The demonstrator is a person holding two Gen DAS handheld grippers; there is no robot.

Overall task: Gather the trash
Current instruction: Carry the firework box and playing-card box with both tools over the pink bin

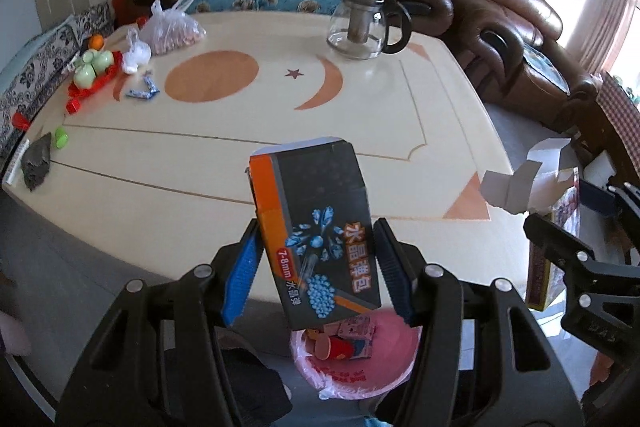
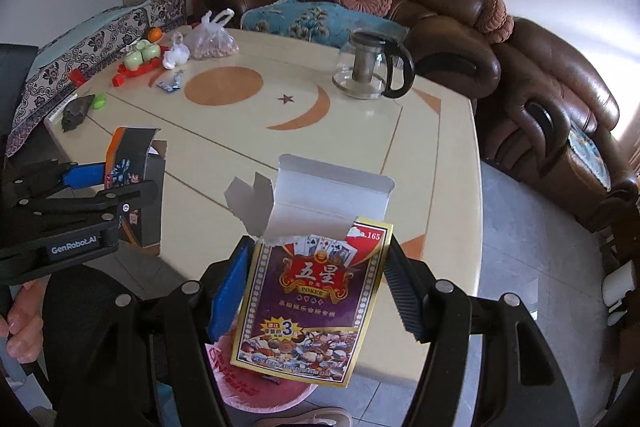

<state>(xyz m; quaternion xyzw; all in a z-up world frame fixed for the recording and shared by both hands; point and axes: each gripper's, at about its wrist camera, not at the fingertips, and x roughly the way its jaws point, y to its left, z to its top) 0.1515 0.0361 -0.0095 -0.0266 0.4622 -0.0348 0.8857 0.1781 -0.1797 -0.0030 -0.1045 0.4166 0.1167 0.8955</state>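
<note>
My left gripper (image 1: 316,267) is shut on a black and orange box (image 1: 316,227) and holds it over the near table edge, above a pink-lined trash bin (image 1: 384,359) that holds small cartons. My right gripper (image 2: 316,291) is shut on a purple playing-card box (image 2: 308,299) with its white flap torn open, above the same pink bin (image 2: 248,391). The left gripper with its box (image 2: 132,163) shows at the left of the right wrist view. The right gripper with the card box (image 1: 540,227) shows at the right of the left wrist view.
The cream table (image 1: 240,147) carries a glass teapot (image 1: 368,23), plastic bags (image 1: 172,27), a red tray with green cups (image 1: 96,67), blue wrappers (image 1: 144,91), a grey scrap (image 1: 38,159) and a green cap (image 1: 61,137). A brown sofa (image 2: 540,79) wraps the far and right sides.
</note>
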